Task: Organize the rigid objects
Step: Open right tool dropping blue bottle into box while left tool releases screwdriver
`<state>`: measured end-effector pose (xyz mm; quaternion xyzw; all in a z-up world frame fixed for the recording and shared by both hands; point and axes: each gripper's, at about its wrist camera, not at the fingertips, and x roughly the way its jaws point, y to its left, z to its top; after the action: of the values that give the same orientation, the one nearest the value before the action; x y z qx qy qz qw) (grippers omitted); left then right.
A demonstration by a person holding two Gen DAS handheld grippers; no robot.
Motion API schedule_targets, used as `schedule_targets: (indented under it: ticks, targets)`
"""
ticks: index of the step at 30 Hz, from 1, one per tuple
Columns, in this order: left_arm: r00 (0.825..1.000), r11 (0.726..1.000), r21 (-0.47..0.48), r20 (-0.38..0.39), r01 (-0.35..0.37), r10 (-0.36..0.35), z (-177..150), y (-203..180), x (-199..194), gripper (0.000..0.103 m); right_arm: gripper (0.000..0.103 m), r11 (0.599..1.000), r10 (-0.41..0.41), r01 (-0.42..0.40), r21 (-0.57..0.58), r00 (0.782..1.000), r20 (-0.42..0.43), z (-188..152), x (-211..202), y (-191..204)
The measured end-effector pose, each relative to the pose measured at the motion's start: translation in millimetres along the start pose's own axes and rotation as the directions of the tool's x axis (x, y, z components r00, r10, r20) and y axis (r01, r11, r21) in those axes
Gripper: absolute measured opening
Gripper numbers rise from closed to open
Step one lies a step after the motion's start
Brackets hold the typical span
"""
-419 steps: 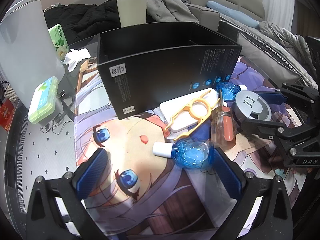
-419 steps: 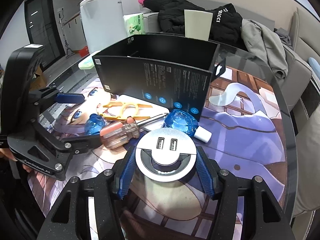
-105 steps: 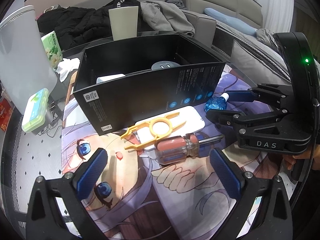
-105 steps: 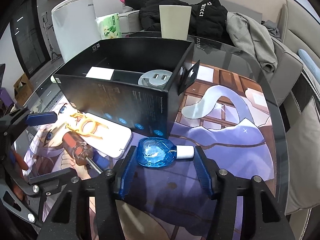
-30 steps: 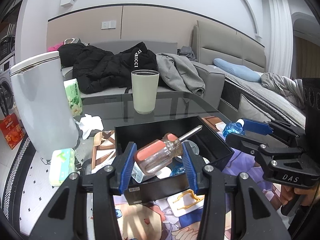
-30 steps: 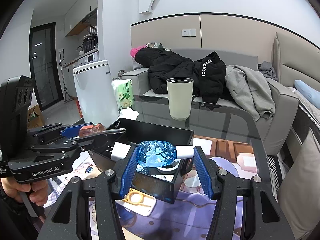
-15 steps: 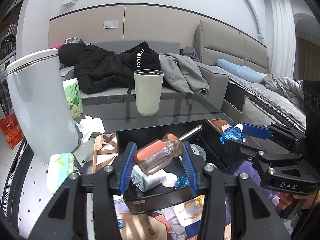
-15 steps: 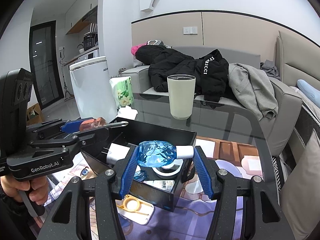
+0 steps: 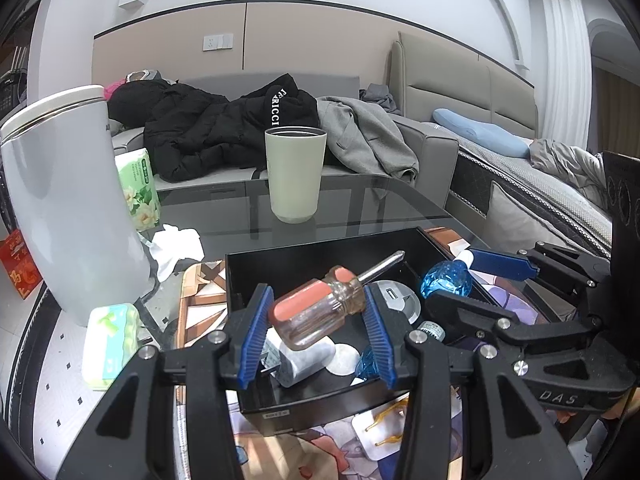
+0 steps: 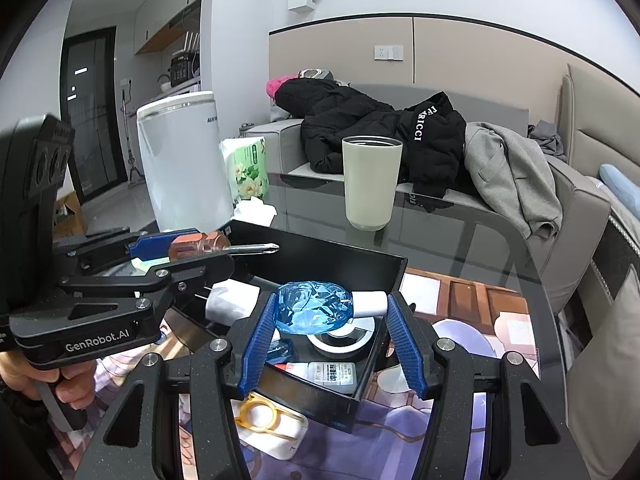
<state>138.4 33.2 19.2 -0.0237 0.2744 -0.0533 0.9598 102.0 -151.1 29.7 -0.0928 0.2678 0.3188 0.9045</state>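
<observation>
My left gripper [image 9: 316,332] is shut on a screwdriver [image 9: 316,312] with a clear, salmon-coloured handle, held above the open black box [image 9: 320,252]. My right gripper [image 10: 328,332] is shut on a blue faceted bottle [image 10: 316,312] with a white cap, also over the black box [image 10: 332,256]. Inside the box lie a white charger plug [image 9: 300,360], a round grey USB puck [image 9: 394,300], another blue bottle [image 10: 280,350] and a small labelled bottle [image 10: 324,372]. In front of the box a yellow plastic tool [image 10: 264,420] rests on a white pad [image 10: 276,440].
A pale green cup [image 9: 294,176] stands on the glass table behind the box. A tall white appliance [image 9: 68,200], a green tissue pack [image 9: 138,184], crumpled tissue [image 9: 176,244] and a green case [image 9: 108,344] are at the left. A sofa with coats [image 10: 380,132] lies beyond.
Both grippers have shifted a little closer over the box with their loads; the blue bottle sits lower over the box opening. Both grips are unchanged.
</observation>
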Motion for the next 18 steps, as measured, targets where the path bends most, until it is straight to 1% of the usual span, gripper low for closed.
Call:
schedule_targets:
  ticks: [6, 18]
  targets:
    - [1.0, 1.0, 0.003, -0.014, -0.003, 0.003, -0.9, -1.0, 5.5, 0.045, 0.057, 1.0, 0.016, -0.016, -0.022, 1.0, -0.021, 0.2, 9.6, 6.8]
    - [0.999, 1.0, 0.005, -0.03, -0.014, 0.014, -3.6, -0.5, 12.2, 0.045, 0.057, 1.0, 0.015, -0.015, -0.01, 0.999, -0.033, 1.3, 16.5, 5.7]
